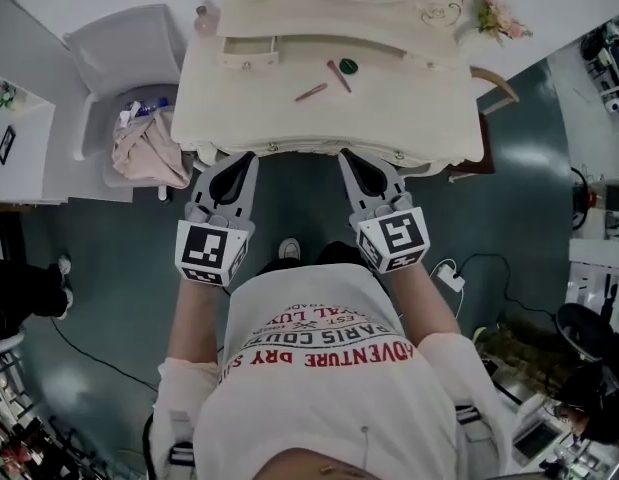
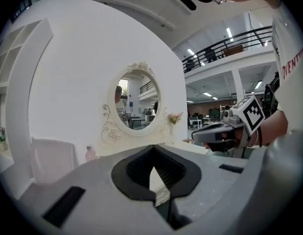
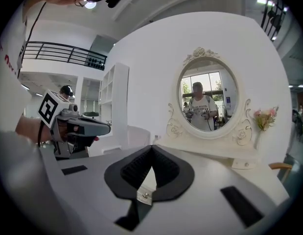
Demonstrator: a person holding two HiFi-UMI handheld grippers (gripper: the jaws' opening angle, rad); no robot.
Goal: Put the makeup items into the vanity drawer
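The cream vanity table stands in front of me in the head view. On its top lie a pink pencil, a second pink stick and a small round green item. My left gripper and right gripper are held side by side just short of the vanity's front edge, apart from the items. Both are shut with nothing between the jaws. The left gripper view shows its own tips meeting, and the right gripper view shows the same. The drawer front is mostly hidden under the table edge.
An oval mirror rises at the vanity's back, with a pink bottle at its left corner and flowers at its right. A white chair holding a pink cloth stands left. A wooden chair stands right.
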